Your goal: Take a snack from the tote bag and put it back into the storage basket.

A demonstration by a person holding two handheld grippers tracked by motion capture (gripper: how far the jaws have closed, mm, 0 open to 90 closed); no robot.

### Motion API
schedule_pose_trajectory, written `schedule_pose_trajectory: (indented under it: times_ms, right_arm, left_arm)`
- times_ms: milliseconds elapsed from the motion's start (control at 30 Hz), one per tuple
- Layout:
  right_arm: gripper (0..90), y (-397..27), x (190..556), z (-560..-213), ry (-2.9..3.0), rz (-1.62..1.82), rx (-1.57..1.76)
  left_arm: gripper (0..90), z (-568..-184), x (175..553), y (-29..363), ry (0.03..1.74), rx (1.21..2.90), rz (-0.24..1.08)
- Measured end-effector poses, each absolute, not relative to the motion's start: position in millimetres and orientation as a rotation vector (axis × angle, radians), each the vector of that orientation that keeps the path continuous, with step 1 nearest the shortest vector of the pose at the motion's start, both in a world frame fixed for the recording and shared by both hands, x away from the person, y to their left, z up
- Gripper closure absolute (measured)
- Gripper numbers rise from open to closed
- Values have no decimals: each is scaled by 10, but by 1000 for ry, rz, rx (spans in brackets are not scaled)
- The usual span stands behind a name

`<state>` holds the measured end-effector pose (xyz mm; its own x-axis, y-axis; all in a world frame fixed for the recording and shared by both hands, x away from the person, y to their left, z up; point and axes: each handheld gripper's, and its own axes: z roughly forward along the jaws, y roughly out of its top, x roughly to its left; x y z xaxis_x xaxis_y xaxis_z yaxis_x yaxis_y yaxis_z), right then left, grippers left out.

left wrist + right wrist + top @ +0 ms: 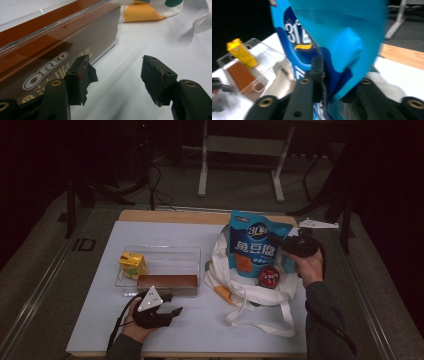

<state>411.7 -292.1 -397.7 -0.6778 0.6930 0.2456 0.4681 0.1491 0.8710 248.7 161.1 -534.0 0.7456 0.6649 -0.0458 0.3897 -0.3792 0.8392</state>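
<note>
A blue snack bag (255, 245) stands upright in the mouth of a white tote bag (250, 296) at the right of the table. My right gripper (278, 243) is shut on the bag's right edge; in the right gripper view the blue film (337, 32) is pinched between its jaws (334, 75). My left gripper (172, 306) rests low near the front edge, open, with nothing between its pads (117, 72). Just beyond it lies a brown Oreo box (50, 50) inside a clear tray (160, 251), behind the tray's front wall.
A yellow drink carton (132, 264) stands in the tray's left end beside the Oreo box (167, 281). A round red and black item (268, 276) sits at the tote's opening. The tote's straps (260, 322) trail toward the front edge of the white mat (200, 332).
</note>
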Motion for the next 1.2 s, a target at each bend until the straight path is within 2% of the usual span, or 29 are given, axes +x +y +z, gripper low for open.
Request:
schedule_pose_trajectory:
  times_ms: [100, 267, 1200]
  right_arm:
    - [854, -2881, 4113, -3968, 2226, 1566, 1137]
    - [888, -2866, 4127, -3934, 2233, 1561, 1174]
    - [895, -2853, 4163, -3876, 2177, 1749, 1348]
  left_arm:
    - [407, -5350, 2491, 1610, 802, 2015, 380]
    - [407, -5362, 2498, 1616, 809, 2012, 383]
    - [395, -5394, 2506, 1607, 813, 2018, 383]
